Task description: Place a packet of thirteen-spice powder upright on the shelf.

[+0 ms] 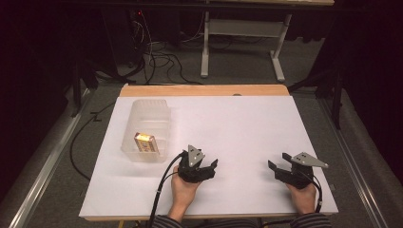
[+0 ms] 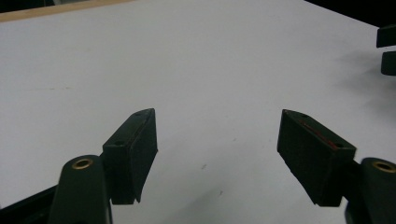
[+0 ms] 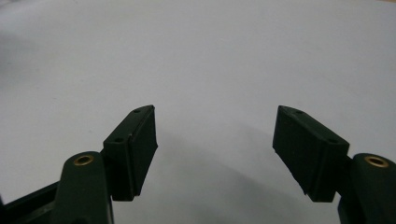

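High view: white table (image 1: 237, 128) with a clear plastic bin (image 1: 146, 129) lying at the left side, and a small yellow-orange box (image 1: 144, 142) inside it near the end facing the person. Can't read the label on the box.

Left gripper (image 1: 212, 166) sits on the table just right of the bin's near end, not touching it, held by the left hand (image 1: 183, 187). Jaws spread wide, nothing between them. Its cable (image 1: 161, 185) trails back toward the table's near edge.

Right gripper (image 1: 277, 163) is well apart from it, near the right front part of the table, held by the right hand (image 1: 302, 194). Jaws also spread, empty, pointing left toward the middle.

Left gripper view: both black jaws apart, bare white surface between them; the other gripper's jaw tips (image 2: 386, 49) show at the right edge.

Right gripper view: same, jaws apart over bare white surface, gripping nothing.

Floor behind the table has loose cables (image 1: 161, 57) and a white desk frame (image 1: 242, 38).
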Demonstrator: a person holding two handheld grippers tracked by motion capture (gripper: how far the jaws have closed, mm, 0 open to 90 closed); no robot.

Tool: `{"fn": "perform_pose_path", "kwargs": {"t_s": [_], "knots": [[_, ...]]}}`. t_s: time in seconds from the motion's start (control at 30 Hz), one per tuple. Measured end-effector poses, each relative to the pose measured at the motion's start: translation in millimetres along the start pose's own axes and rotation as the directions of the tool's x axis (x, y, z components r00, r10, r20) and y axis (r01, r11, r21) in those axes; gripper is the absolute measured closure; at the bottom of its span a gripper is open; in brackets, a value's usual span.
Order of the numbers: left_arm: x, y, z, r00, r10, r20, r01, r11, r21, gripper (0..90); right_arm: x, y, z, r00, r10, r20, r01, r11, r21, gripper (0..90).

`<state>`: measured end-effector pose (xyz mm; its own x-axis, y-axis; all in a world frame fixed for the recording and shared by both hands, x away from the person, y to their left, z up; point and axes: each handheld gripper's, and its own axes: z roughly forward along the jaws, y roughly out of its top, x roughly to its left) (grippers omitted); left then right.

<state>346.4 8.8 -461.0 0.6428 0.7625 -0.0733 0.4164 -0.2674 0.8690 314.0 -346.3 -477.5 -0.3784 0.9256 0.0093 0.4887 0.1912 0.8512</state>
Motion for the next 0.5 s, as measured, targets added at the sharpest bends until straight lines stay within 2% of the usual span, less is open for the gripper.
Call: {"fn": "perform_pose_path", "kwargs": {"t_s": [0.17, 0.5], "knots": [[-1.4, -1.6, 6.3, 1.0000, 0.005, -0.004, -0.005, 1.0000, 0.001, 29.4, -0.1, 0.1, 0.3, 1.0000, -0.002, 0.001, 0.002, 1.000, 0.002, 30.8], [-3.4, -4.5, 18.3, 0.9999, -0.012, -0.009, 0.012, 0.9999, 0.000, 29.4, 0.2, 0.4, 1.1, 1.0000, -0.007, 0.000, 0.007, 1.000, 0.010, 30.9]]}}
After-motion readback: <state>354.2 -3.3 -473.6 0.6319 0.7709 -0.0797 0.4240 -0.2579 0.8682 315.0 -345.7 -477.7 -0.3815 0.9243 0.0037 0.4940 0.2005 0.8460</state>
